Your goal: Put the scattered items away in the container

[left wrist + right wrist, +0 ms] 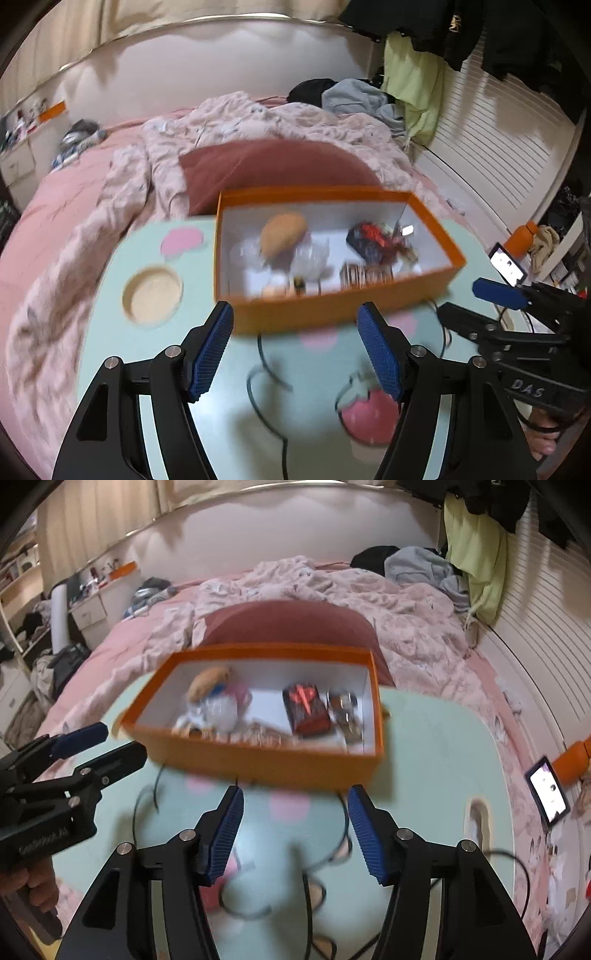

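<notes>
An orange box (pixel 332 310) with a white inside stands on a mint-green bed table (pixel 103 332). In it lie a yellow-brown round thing (pixel 282 232), a clear plastic bag (pixel 310 258), a dark red packet (pixel 373 240) and some wrapped pieces. My left gripper (pixel 295 314) is open just short of the box's front wall, nothing between its blue pads. A thin black cable (pixel 258 354) trails on the table under it. In the right wrist view my right gripper (pixel 295 792) is open and empty before the same box (pixel 258 760), over the looping cable (pixel 343 834).
The table has a round cup hole (pixel 153 295) at the left and a slot (pixel 480 823) at the right. A dark red pillow (pixel 273 166) and a rumpled blanket (pixel 258 122) lie behind the box. A lit phone (pixel 548 794) and an orange bottle (pixel 521 236) sit at the right.
</notes>
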`<state>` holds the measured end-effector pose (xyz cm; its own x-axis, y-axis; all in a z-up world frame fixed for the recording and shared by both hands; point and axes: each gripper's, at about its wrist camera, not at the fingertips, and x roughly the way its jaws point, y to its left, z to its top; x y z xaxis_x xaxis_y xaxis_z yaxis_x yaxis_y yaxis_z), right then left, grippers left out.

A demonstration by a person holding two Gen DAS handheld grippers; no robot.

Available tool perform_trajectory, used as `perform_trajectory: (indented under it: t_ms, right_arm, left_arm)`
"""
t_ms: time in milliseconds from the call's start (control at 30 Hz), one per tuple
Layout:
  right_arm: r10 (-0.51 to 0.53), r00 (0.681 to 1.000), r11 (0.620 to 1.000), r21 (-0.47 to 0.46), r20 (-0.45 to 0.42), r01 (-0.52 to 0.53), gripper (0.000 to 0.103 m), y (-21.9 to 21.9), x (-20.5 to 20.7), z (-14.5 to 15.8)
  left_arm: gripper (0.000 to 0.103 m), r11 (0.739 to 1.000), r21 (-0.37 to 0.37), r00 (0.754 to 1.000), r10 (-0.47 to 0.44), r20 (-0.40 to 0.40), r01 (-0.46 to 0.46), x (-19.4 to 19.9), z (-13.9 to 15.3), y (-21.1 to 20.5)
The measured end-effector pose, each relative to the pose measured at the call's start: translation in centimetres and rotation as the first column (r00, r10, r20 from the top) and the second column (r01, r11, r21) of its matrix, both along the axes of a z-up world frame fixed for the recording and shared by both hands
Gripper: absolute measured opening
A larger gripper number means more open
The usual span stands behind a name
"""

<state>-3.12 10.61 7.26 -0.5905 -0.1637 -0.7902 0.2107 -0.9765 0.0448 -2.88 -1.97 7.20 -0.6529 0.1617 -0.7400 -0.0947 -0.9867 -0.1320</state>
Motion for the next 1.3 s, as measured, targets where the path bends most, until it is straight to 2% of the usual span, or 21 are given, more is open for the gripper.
perform_trajectory:
  t_ms: [133,267,367,400,433,467,500,1300]
  right_arm:
    - [-0.007,0.999,0.999,0.037,0.041,0.005,0.058,0.4,2.6,-2.7]
    - [-0.069,0.996,0.997,0.038,0.055,0.067,0.058,1.3,3.7,-4.8]
    - [-0.12,0.992,0.992,0.037,0.044,0.118,0.06,2.0,4.0,-5.7]
    - [-0.132,0.991,0.99,0.046,0.039,0.13,0.063,2.2,4.1,-5.8]
    - [-0.137,0.99,0.989,0.055,0.03,0.135,0.074,2.2,4.1,-5.9]
    - [-0.141,0.99,0.988,0.062,0.029,0.139,0.083,2.3,4.1,-6.2]
    - [-0.144,0.989,0.988,0.063,0.041,0.141,0.103,2.4,4.0,-6.5]
    - [-0.151,0.988,0.987,0.064,0.038,0.148,0.103,2.3,4.1,-6.5]
  left_arm:
    - [0.07,1.0,0.003,1.0,0.01,0.03,-0.01,2.2,-2.3,0.6]
    - [0.07,1.0,0.005,0.998,0.024,0.054,-0.025,3.2,-4.7,1.4]
    - [0.07,0.998,-0.049,0.996,0.042,0.074,-0.038,3.2,-6.0,2.1]
    - [0.071,0.997,-0.071,0.996,0.049,0.078,-0.043,3.2,-6.3,2.3]
    - [0.078,0.995,-0.091,0.996,0.052,0.069,-0.045,3.2,-6.4,2.4]
    - [0.095,0.993,-0.106,0.996,0.052,0.074,-0.044,3.2,-6.6,2.6]
    - [0.103,0.993,-0.113,0.995,0.047,0.083,-0.038,3.1,-7.0,2.8]
    - [0.103,0.993,-0.111,0.997,0.035,0.072,-0.027,3.2,-7.3,2.9]
